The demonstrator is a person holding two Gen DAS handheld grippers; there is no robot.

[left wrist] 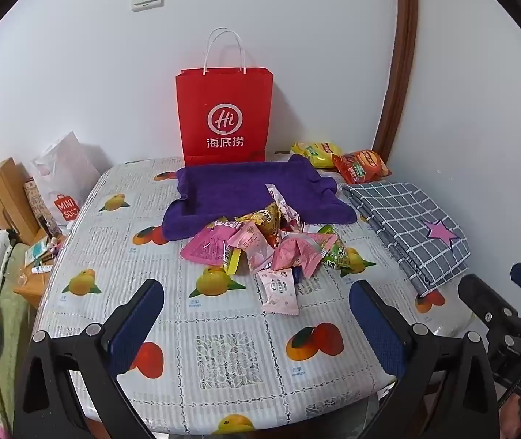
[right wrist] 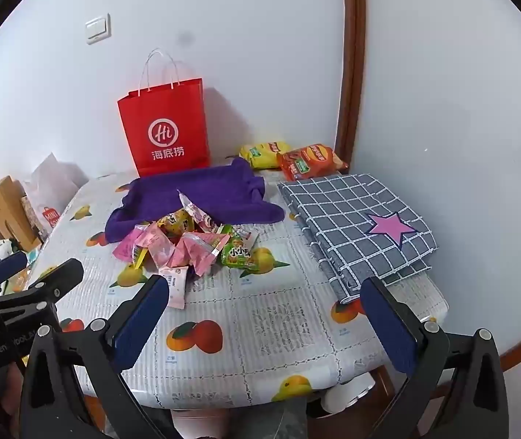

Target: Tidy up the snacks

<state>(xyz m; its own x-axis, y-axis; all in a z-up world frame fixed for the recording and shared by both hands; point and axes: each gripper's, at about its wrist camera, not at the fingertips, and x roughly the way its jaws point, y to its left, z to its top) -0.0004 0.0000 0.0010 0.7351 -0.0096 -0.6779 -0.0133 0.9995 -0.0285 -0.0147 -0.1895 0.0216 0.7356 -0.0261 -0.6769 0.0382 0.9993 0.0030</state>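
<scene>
A heap of small snack packets (left wrist: 260,245) (right wrist: 191,241), mostly pink with some yellow and green, lies mid-table at the front edge of a purple towel (left wrist: 245,190) (right wrist: 205,194). One pink packet (left wrist: 279,291) (right wrist: 174,285) lies apart, nearer me. A red paper bag (left wrist: 223,117) (right wrist: 165,131) stands upright against the wall behind the towel. Yellow (left wrist: 315,152) (right wrist: 262,153) and orange (left wrist: 362,166) (right wrist: 308,161) chip bags lie at the back right. My left gripper (left wrist: 256,292) and right gripper (right wrist: 265,285) both hover open over the table's near edge, with nothing between their fingers.
A folded grey checked cloth (left wrist: 410,219) (right wrist: 355,219) with a pink star lies along the table's right side by the wall. The table (left wrist: 223,358) wears a fruit-print cover. At the left stand a wooden bedside cabinet (left wrist: 0,197) and a white shopping bag (left wrist: 64,179).
</scene>
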